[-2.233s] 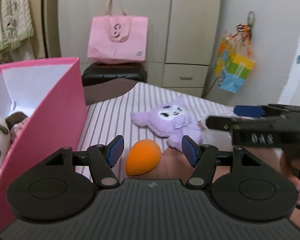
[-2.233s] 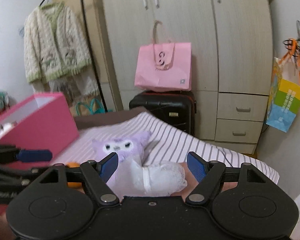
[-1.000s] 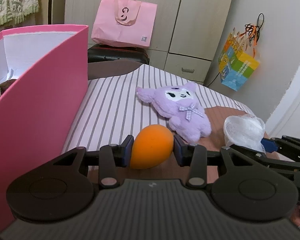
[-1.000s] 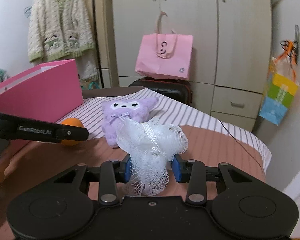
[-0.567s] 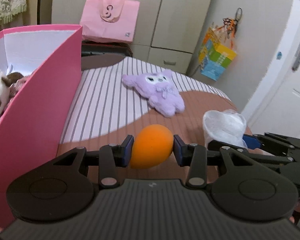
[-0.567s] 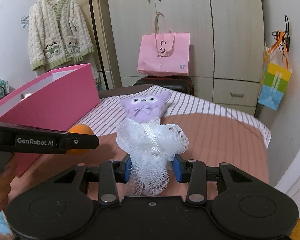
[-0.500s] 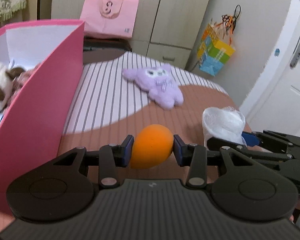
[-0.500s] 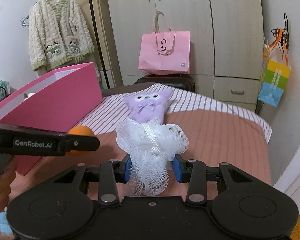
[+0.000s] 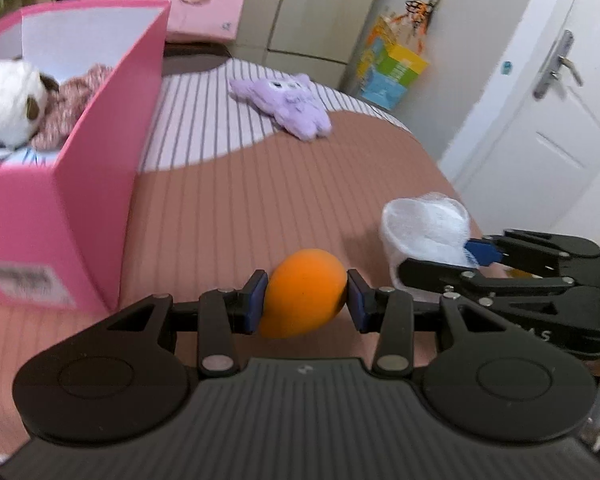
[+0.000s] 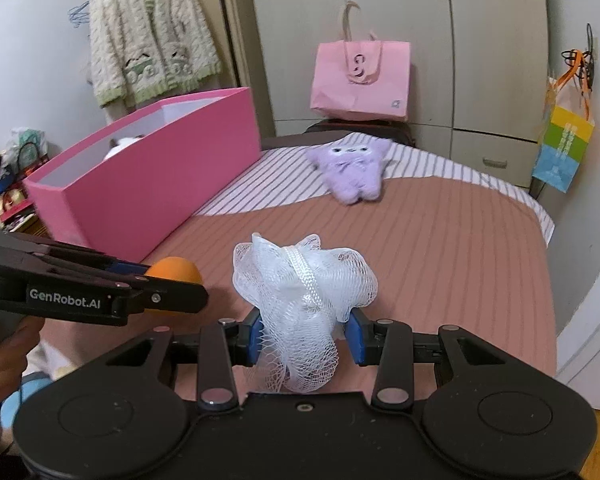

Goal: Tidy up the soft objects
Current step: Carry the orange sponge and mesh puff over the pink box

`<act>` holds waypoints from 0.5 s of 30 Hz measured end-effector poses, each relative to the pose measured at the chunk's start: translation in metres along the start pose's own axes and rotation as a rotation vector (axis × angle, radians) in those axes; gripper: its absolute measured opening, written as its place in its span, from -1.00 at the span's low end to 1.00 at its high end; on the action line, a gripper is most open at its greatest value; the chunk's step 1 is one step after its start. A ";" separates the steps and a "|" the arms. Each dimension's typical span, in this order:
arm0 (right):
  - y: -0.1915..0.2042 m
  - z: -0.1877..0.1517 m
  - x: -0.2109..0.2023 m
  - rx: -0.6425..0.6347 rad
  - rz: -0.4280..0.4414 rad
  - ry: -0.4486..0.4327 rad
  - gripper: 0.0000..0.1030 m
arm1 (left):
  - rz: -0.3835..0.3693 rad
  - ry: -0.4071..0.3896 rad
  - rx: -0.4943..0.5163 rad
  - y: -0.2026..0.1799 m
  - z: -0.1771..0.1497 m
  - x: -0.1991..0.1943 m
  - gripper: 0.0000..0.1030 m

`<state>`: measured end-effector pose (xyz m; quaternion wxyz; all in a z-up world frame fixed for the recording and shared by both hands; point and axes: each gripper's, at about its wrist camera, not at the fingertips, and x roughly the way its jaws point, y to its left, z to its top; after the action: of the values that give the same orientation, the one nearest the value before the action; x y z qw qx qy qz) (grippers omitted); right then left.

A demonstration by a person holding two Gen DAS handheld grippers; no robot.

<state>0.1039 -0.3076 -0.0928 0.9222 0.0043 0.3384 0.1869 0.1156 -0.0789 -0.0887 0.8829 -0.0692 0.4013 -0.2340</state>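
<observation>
My left gripper (image 9: pixel 306 300) is shut on an orange egg-shaped sponge (image 9: pixel 303 292) and holds it above the bed; the sponge also shows in the right wrist view (image 10: pixel 176 270). My right gripper (image 10: pixel 305 336) is shut on a white mesh bath puff (image 10: pixel 304 292), seen in the left wrist view (image 9: pixel 426 224) to the sponge's right. A purple plush toy (image 9: pixel 288 104) lies on the striped part of the bed, also in the right wrist view (image 10: pixel 350 170). An open pink box (image 9: pixel 80 184) at the left holds a white-and-brown plush (image 9: pixel 8 100) and pink fabric.
The bed (image 10: pixel 440 240) has a brown striped cover. A pink paper bag (image 10: pixel 360 76) sits on a dark suitcase by the wardrobe. A colourful bag (image 10: pixel 562 144) hangs on the right wall. A white door (image 9: pixel 540 100) stands right of the bed.
Both grippers closed on their objects, the left on the orange sponge and the right on the mesh puff, lifted them and drew back toward the near end of the bed. The purple plush stays put.
</observation>
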 end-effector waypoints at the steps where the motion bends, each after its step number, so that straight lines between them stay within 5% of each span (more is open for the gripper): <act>1: 0.004 -0.002 -0.003 -0.007 0.007 0.003 -0.11 | -0.008 0.002 0.004 0.000 -0.003 -0.005 -0.21; 7: 0.030 -0.008 -0.017 -0.055 0.071 0.054 -0.11 | -0.078 0.041 -0.005 0.016 -0.020 -0.037 -0.21; 15: 0.081 0.003 -0.031 -0.151 0.221 0.079 -0.11 | -0.018 0.061 0.002 0.044 -0.032 -0.091 -0.21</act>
<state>0.0566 -0.2430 -0.0609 0.8797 -0.0355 0.3568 0.3123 0.0560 0.0047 -0.0620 0.8682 -0.0650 0.4270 -0.2444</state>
